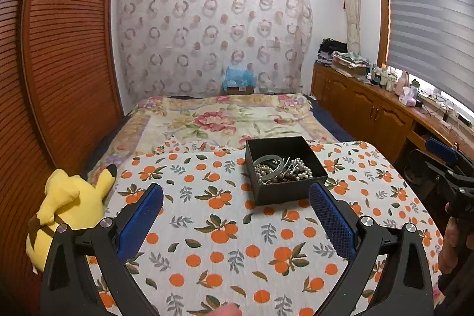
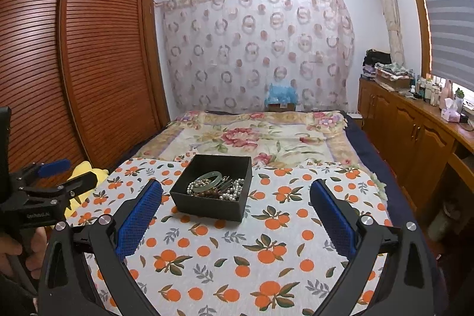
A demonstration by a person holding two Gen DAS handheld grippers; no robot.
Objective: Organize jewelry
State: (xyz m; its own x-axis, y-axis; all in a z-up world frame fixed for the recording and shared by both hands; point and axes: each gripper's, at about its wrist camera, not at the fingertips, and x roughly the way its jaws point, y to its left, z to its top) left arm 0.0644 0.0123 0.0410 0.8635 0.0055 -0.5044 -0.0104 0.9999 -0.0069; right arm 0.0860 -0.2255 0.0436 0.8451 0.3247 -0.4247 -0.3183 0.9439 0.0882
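A black open box (image 1: pixel 291 193) stands on the orange-print cloth (image 1: pixel 225 250). It holds jewelry (image 1: pixel 284 169): a pale green bangle (image 1: pixel 268 160), pearl strands and brown beads. In the right wrist view the box (image 2: pixel 207 206) and its bangle (image 2: pixel 209 178) lie ahead, left of centre. My left gripper (image 1: pixel 237 193) is open and empty, short of the box, its right finger near the box's front right corner. My right gripper (image 2: pixel 237 188) is open and empty, with the box between its fingertips and farther away. Each gripper shows at the edge of the other's view, the right (image 1: pixel 444 156) and the left (image 2: pixel 59 171).
A yellow plush toy (image 1: pixel 68 203) lies at the cloth's left edge. A floral bedspread (image 1: pixel 219 117) stretches behind the cloth. A slatted wooden wardrobe (image 1: pixel 59 49) stands on the left. A wooden cabinet (image 1: pixel 370 105) with bottles and clothes runs along the right wall.
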